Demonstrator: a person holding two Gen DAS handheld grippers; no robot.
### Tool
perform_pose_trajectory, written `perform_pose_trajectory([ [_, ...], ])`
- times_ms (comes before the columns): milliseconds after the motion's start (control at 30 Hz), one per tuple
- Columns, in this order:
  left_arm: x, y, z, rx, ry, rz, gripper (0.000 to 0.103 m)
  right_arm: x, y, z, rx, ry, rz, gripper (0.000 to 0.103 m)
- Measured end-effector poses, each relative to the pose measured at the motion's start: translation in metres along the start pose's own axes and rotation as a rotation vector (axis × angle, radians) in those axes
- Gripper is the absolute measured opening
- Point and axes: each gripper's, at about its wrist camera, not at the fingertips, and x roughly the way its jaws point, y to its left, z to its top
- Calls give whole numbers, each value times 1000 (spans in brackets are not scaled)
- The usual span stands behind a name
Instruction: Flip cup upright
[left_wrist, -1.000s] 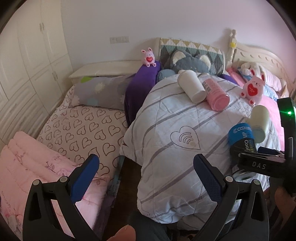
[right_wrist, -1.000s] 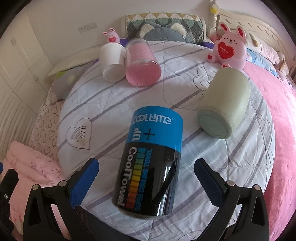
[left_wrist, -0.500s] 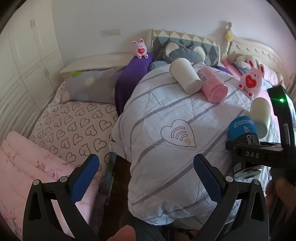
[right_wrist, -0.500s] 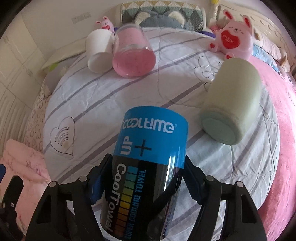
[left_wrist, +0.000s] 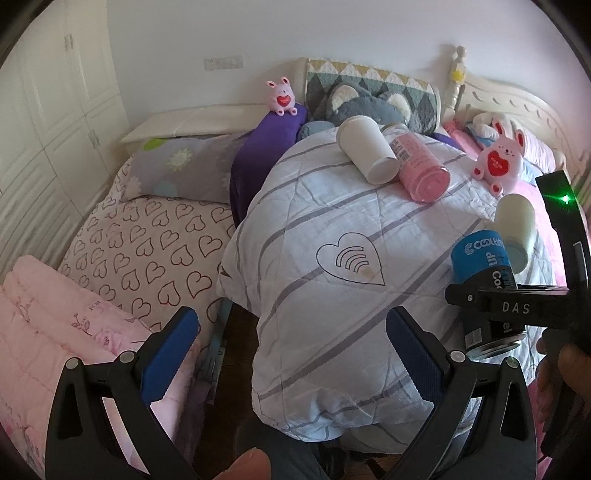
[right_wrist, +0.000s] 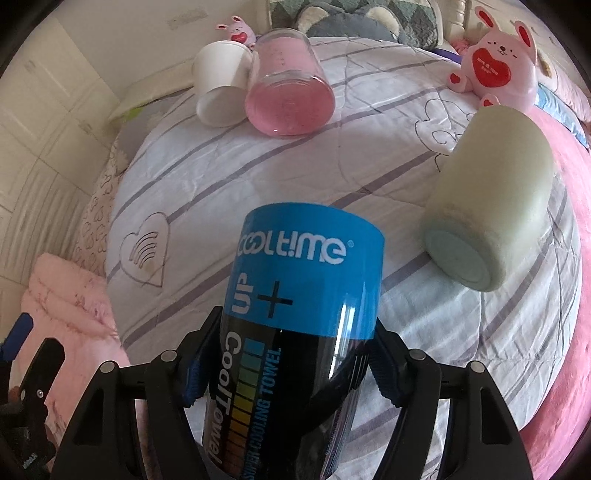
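A blue and black Cooltime cup (right_wrist: 295, 332) lies on its side on the striped quilt (right_wrist: 258, 184). My right gripper (right_wrist: 288, 365) is shut on its black lower half. In the left wrist view the same cup (left_wrist: 484, 269) shows at the right edge, held in the right gripper (left_wrist: 506, 306). My left gripper (left_wrist: 291, 343) is open and empty, over the near left edge of the quilt (left_wrist: 314, 221). A pale green cup (right_wrist: 491, 218), a pink cup (right_wrist: 288, 96) and a white cup (right_wrist: 218, 88) lie on their sides farther back.
A pink bunny toy (right_wrist: 498, 66) sits at the back right, a smaller one (left_wrist: 281, 96) on a purple cushion. Pillows and a headboard (left_wrist: 498, 99) stand behind. A heart-print mattress (left_wrist: 147, 240) and pink blanket (left_wrist: 55, 325) lie lower left.
My right gripper has closed on the blue and black cup and lifted its near end a little. My left gripper has drifted slightly and stays open.
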Motion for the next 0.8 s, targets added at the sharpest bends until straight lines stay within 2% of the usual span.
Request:
perform_pose_trajectory([
  [100, -6, -3, -2, 6, -4, 8, 103, -13, 3, -7, -13, -45, 42, 71],
  [200, -16, -7, -4, 6, -16, 17, 103, -32, 8, -10, -39, -159, 49, 71],
  [300, -29, -8, -6, -1, -41, 28, 103, -55, 8, -20, -61, -357, 3, 71],
  [367, -38, -10, -8, -1, -53, 40, 103, -68, 14, -39, -102, -551, -66, 71],
  [433, -45, -13, -12, 6, -60, 58, 103, -73, 19, -60, -132, -692, -129, 71],
  [500, -51, -17, -19, 20, -55, 83, 103, -69, 22, -77, -133, -772, -181, 71],
  [567, -55, -21, -26, 33, -50, 93, 103, -60, 21, -93, -126, -823, -211, 71],
  [800, -63, -33, -49, 75, -19, 125, 103, -34, 27, -120, -123, -883, -262, 71],
])
